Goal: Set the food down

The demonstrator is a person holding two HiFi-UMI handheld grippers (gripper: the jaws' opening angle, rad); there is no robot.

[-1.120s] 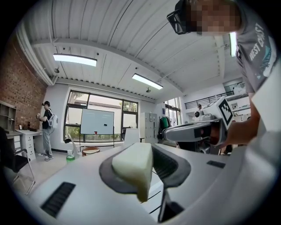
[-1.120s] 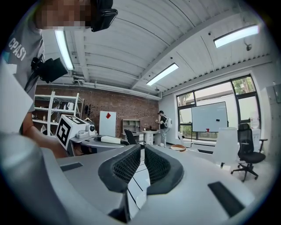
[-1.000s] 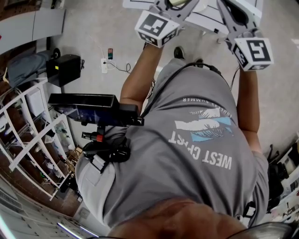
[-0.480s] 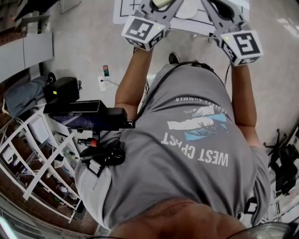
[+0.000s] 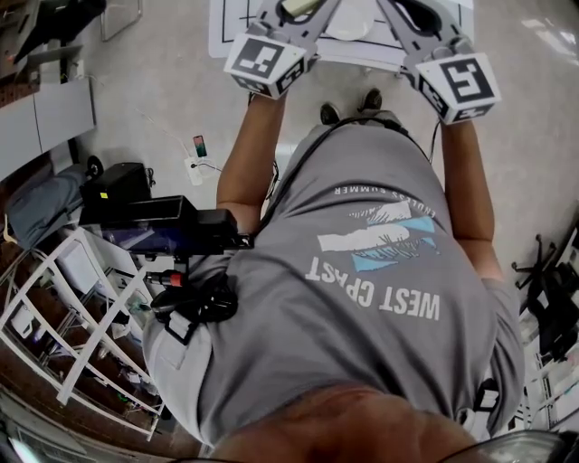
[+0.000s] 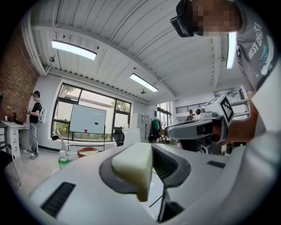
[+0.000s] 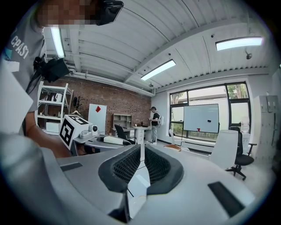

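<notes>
A pale, cream-coloured block of food [image 6: 131, 165] sits between the dark pads of my left gripper [image 6: 147, 160], which is shut on it and points level. In the head view that gripper [image 5: 294, 9] reaches over the near edge of a white table [image 5: 362, 43] with dark lines on it. My right gripper [image 7: 141, 154] is beside it, its ribbed pads together with nothing between them. The head view shows the right gripper [image 5: 418, 11] over the same table edge. Each gripper's camera catches the other one: the right gripper [image 6: 197, 129] and the left gripper [image 7: 105, 140].
On the floor to the left are a white shelf rack [image 5: 63, 316], a black box [image 5: 118, 185] and a phone [image 5: 199, 145]. A green bottle [image 6: 63, 160] and a brown bowl [image 6: 87, 152] stand ahead. A person [image 6: 34, 123] stands by the window; a white chair [image 7: 226, 151] is at right.
Both grippers have moved forward with the person, and more of the white table now shows under them. The left gripper still holds the food; the right jaws stay together.
</notes>
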